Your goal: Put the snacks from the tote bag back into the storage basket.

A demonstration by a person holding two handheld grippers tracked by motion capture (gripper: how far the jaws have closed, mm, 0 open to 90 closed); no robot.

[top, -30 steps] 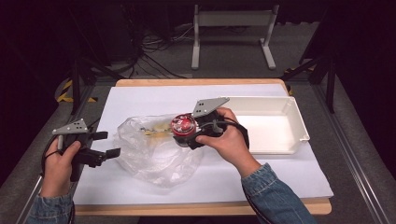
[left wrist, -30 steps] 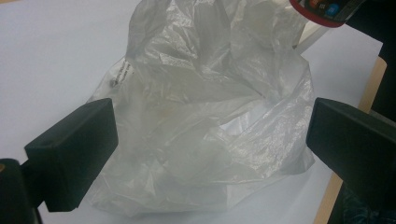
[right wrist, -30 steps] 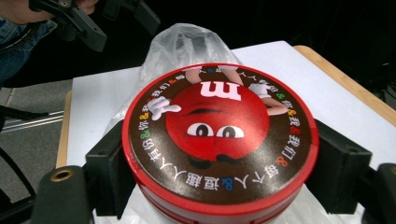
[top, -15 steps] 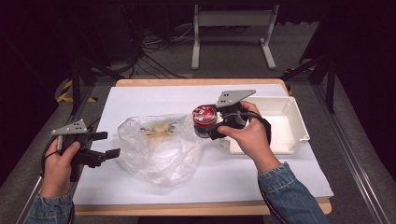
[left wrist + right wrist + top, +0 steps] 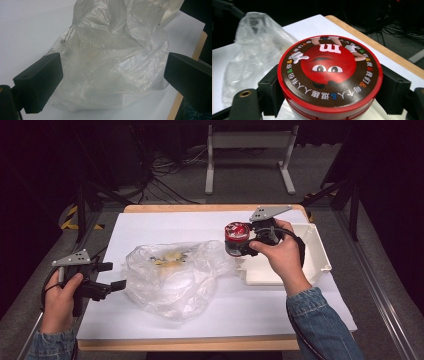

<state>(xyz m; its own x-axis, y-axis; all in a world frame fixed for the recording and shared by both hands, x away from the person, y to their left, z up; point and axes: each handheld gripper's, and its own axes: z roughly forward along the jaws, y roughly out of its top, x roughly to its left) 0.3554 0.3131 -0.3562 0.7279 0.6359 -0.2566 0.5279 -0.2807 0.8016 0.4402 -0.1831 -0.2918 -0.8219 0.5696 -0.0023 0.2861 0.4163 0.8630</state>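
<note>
Gripping the red candy tin (image 5: 237, 238) above the tabletop (image 5: 150, 227), the right gripper (image 5: 243, 248) has it out of the plastic bag (image 5: 172, 272); setting it in the white tray (image 5: 320, 255) likely remains. Left gripper (image 5: 107, 276) fingers hang open beside the bag.

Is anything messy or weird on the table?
Nothing is spilled or broken. The clear plastic bag lies crumpled and open on the white table cover, with some yellowish bits inside. The right gripper holds the red-lidded candy tub upright beside the white tray. The left gripper waits open beside the bag.
</note>
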